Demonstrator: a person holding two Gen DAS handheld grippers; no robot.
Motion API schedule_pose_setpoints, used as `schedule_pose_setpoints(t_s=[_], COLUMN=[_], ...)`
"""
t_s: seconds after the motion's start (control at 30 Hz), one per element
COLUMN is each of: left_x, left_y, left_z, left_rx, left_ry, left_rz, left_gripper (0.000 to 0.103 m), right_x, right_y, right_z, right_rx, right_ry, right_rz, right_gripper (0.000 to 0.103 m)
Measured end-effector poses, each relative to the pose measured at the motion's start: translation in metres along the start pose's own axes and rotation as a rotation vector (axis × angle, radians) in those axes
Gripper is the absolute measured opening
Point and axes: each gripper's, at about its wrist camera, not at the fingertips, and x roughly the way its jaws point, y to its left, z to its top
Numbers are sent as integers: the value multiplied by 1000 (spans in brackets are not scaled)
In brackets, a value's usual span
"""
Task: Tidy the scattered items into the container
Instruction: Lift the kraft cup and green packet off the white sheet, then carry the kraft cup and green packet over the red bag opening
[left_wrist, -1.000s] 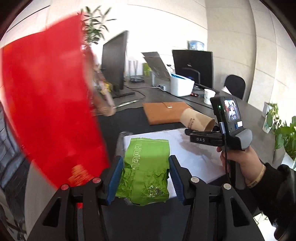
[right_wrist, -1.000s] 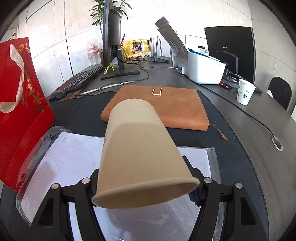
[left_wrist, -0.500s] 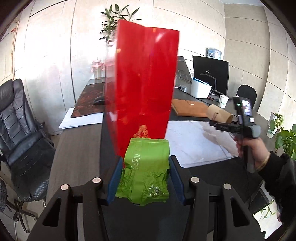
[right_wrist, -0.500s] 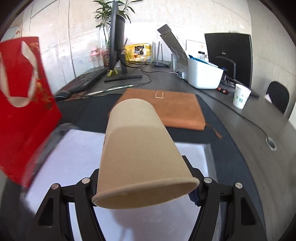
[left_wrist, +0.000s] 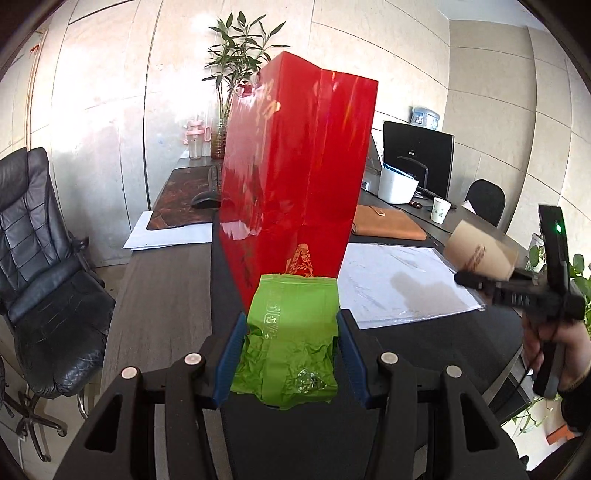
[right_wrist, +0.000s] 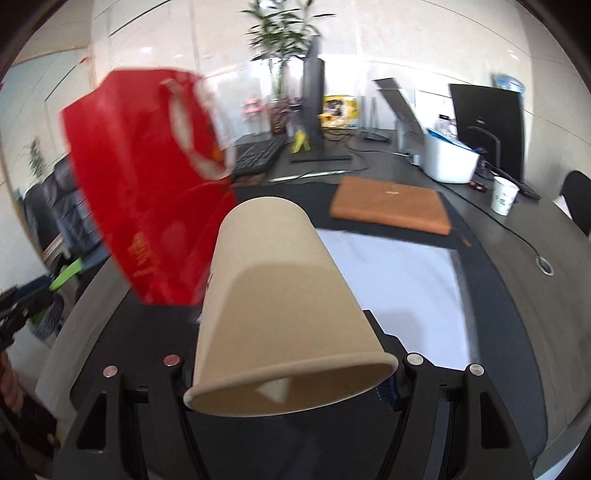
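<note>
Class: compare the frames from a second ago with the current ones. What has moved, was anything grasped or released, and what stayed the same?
Both grippers pulled back and up from the desk, so the red gift bag now shows whole and upright in the left wrist view. Nothing was grasped or released. The left gripper still clamps the green pouch, and the right gripper still holds the brown paper cup.

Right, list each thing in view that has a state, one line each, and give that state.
left gripper: shut on the green pouch
green pouch: crumpled, held off the desk
right gripper: shut on the paper cup
paper cup: held on its side, mouth toward the camera
red gift bag: standing upright on the desk, top not visible
brown folder: closed, lying flat
white cup: upright on the desk
</note>
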Motion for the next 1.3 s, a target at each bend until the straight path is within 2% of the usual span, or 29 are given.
schedule_pose_setpoints(t_s=[0.1, 0.3, 0.73, 0.9, 1.13, 1.3], left_x=[-1, -1, -12, -25, -48, -53], left_y=[4, 12, 26, 37, 54, 60], left_z=[-4, -9, -5, 10, 35, 56], left_rx=[-2, -29, -44, -44, -46, -34], left_ry=[11, 13, -5, -35, -97, -109], left_rz=[-1, -5, 0, 14, 48, 44], left_gripper=[54, 54, 54, 54, 54, 54], right_x=[6, 12, -19, -44, -74, -67], right_y=[17, 39, 65, 72, 93, 110], right_z=[-6, -7, 24, 62, 138, 204], right_rx=[6, -15, -98, -109, -184, -176], right_ry=[25, 31, -70, -136, -283, -272], right_rz=[38, 52, 84, 104, 108, 204], right_gripper=[74, 74, 74, 74, 74, 74])
